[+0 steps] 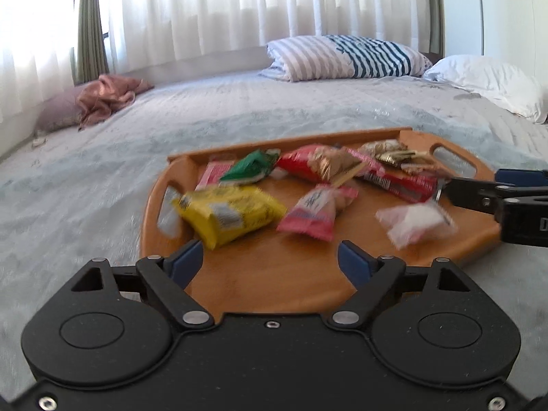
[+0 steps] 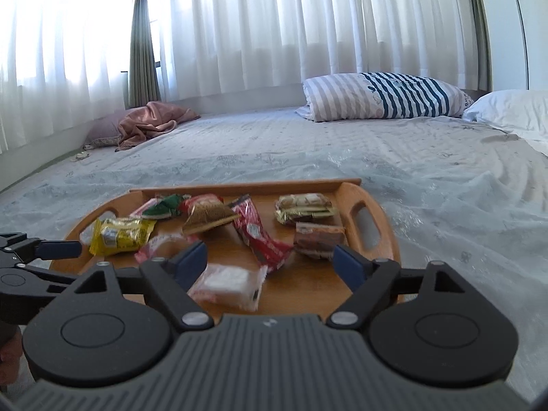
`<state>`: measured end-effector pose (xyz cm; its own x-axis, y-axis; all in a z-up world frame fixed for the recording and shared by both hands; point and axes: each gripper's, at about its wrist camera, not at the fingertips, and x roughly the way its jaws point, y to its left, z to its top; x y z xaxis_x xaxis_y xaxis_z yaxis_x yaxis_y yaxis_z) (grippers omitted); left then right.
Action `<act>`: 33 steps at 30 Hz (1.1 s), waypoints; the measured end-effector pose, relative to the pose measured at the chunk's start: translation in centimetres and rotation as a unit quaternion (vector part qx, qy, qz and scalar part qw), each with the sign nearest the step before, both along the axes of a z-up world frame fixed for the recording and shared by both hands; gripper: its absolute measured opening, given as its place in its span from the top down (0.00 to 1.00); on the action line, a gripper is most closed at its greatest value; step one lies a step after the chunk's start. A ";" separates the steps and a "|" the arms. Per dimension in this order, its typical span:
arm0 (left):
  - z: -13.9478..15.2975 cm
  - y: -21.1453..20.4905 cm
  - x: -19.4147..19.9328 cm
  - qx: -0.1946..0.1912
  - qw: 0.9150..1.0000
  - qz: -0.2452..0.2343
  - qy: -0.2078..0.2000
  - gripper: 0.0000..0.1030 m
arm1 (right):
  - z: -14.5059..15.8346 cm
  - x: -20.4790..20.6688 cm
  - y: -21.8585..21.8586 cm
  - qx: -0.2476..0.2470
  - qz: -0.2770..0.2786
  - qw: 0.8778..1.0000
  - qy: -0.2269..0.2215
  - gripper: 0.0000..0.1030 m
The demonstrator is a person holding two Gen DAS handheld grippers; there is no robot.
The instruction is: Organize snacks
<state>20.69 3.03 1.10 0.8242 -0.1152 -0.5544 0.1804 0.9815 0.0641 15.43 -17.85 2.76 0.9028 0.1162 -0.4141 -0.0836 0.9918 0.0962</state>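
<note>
While a wooden tray (image 1: 342, 284) with cut-out handles rests on a pale bedspread (image 1: 102, 178), both claws are held over its near edge with their blue pads spread apart and nothing clamped between them. The left gripper (image 1: 270, 260) is seen above bare wood, just near of a yellow snack packet (image 1: 229, 215) at the tray's left and a pink-and-white packet (image 1: 316, 214) near the middle. The right gripper (image 2: 270, 263) is positioned above a white wrapped snack (image 2: 229, 282) at the near edge; the packet lies between the spread pads but is not pressed by them.

Farther back on the tray, a green packet (image 2: 161, 207), a gold-brown packet (image 2: 205, 219), a long red wrapper (image 2: 260, 233), a gold-wrapped biscuit pack (image 2: 304, 209) and a brown wafer pack (image 2: 318, 239) are scattered. All the snacks lie loose on the tray.

At the far side of the bed, a striped pillow (image 2: 383, 97) and a white pillow (image 2: 513, 109) are seen to the right, and a crumpled pink cloth (image 2: 154, 120) to the left, below white curtains (image 2: 274, 27).
</note>
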 end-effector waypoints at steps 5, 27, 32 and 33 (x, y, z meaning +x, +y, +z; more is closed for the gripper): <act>-0.2 2.2 -1.7 -0.051 0.998 0.027 0.002 0.16 | -0.4 -1.8 0.1 -0.006 -0.008 1.000 0.011 0.12; -1.5 -0.7 -6.1 -0.007 0.999 0.011 0.048 0.07 | -2.6 -4.7 0.7 -0.026 -0.020 0.997 0.070 0.01; -1.9 -0.4 -5.8 -0.012 0.998 0.023 0.058 0.00 | -3.5 -3.9 0.7 -0.028 -0.020 0.995 0.098 0.00; -2.0 -0.3 -5.7 -0.014 0.998 0.025 0.060 0.00 | -3.6 -3.9 0.7 -0.030 -0.021 0.994 0.101 0.00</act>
<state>14.94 2.76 -0.87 0.7572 -0.0935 -0.6464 0.1365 0.9905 0.0167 11.56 -17.12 -0.84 0.8043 0.0499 -0.5922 -0.0265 0.9985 0.0481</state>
